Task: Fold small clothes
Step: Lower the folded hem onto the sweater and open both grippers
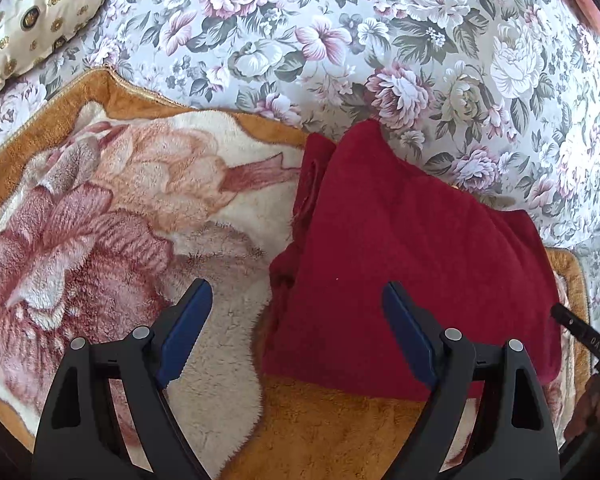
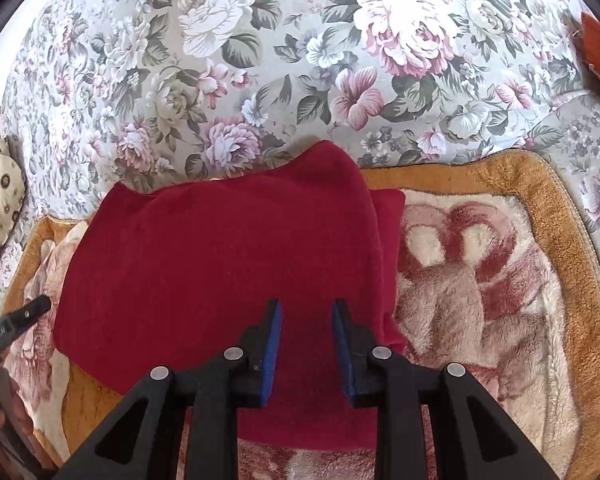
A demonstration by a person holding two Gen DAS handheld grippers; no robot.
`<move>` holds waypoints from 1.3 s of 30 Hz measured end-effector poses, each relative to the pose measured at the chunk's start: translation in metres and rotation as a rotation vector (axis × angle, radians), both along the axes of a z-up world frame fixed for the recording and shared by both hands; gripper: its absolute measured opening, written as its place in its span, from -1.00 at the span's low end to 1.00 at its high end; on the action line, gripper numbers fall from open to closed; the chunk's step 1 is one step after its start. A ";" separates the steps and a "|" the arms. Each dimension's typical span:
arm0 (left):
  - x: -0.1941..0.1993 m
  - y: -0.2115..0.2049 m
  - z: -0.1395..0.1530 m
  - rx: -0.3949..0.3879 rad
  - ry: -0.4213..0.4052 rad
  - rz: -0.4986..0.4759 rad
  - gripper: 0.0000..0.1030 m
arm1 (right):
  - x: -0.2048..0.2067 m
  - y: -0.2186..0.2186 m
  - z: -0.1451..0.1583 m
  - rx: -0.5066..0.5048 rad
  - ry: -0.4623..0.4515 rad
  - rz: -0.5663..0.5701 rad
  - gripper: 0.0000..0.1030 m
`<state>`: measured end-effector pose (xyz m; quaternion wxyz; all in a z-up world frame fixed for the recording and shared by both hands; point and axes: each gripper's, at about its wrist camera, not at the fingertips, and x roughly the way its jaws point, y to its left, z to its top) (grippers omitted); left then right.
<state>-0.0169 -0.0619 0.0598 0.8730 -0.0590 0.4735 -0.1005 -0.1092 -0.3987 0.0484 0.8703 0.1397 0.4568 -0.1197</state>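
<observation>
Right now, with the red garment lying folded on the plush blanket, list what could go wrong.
1. The red garment has an under layer sticking out along one side; another fold could likely lock in that misalignment.
2. The right gripper hovers over the garment with jaws narrowly apart, nothing pinched; closing low might snag the plush blanket too.
3. The left gripper, wide open, straddles the garment's edge and could drag the fold apart.

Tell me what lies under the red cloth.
The red cloth lies on a plush blanket with an orange border; its far edge reaches the floral cover. Folded layers show at its side; anything beneath them is hidden.
</observation>
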 end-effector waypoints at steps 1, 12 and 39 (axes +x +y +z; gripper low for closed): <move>0.002 0.001 -0.004 0.000 0.007 0.003 0.69 | 0.007 -0.005 0.000 0.002 -0.002 -0.005 -0.52; 0.026 -0.012 -0.026 0.013 0.065 -0.007 0.69 | 0.090 -0.035 -0.035 -0.053 0.043 -0.035 -0.48; 0.014 0.006 -0.027 -0.068 0.121 -0.011 0.69 | 0.095 0.072 0.013 0.080 0.036 0.211 -0.32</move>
